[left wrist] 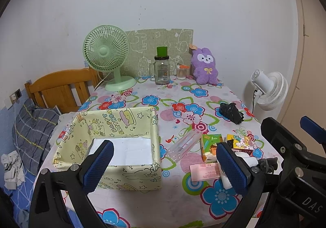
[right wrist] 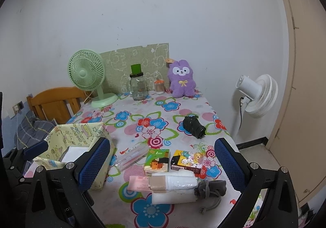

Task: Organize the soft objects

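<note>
A pale yellow cartoon-print box stands open on the table's left, only white lining inside. Soft things lie at the front right: a white foam roll, a grey drawstring pouch, a pink packet, a green tissue pack, a cartoon pack, and a clear plastic sleeve. A black bag lies further back. My left gripper is open above the box's right front corner. My right gripper is open above the foam roll.
At the back stand a green desk fan, a glass jar with a green cap, a cotton swab tub and a purple plush rabbit. A white floor fan is right of the table. A bed lies left.
</note>
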Available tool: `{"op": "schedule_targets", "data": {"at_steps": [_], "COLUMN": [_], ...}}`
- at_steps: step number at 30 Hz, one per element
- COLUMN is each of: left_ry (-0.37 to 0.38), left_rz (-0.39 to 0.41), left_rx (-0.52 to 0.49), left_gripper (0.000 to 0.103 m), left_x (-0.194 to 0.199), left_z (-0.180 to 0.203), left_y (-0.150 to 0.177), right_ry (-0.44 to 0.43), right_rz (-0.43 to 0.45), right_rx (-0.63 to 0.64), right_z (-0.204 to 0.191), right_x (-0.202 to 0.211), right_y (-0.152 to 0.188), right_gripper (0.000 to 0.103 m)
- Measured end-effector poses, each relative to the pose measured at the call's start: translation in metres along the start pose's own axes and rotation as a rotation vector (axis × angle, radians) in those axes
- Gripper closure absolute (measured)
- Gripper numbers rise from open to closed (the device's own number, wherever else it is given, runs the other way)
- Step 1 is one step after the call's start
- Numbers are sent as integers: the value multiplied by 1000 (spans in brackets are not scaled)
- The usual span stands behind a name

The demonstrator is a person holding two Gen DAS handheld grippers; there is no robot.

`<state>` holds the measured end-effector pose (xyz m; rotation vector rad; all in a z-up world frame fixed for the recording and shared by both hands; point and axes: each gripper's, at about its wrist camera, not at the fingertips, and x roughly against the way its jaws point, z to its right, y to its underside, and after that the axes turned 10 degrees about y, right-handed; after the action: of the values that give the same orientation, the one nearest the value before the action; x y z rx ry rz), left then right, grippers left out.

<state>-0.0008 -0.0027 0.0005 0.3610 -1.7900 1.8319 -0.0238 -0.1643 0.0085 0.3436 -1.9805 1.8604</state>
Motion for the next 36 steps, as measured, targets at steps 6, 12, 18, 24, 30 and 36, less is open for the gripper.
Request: {"op": "schedule_targets", "data": {"at_steps": [6,12,18,24,30,36], "left_ry": [6,6,5,4,4,4], "left_rz": [0,8,9,10,13,15], "left_rx": [3,5,6,5,6,6], "left_gripper": [2,2,2,2,2,2], "left_x": [2,5,6,5,6,6], "left_z": [0,-1,-2,-2,-2,-3], "left_y": [-1,-2,-2,-2,-2,-1], "right_ry": [-1,0,-1,-2,-1,0], "right_rz": [3,3,5,4,4,7], "right_rx": [-2,-1,-1,-2,-1,1], "right_z": [1,1,0,0,0,0], "right_x": [1,1,2,2,2,4], "right_y": [-1,-3,-3,-3,-3,-4], "right_gripper": [0,0,0,0,0,0]}}
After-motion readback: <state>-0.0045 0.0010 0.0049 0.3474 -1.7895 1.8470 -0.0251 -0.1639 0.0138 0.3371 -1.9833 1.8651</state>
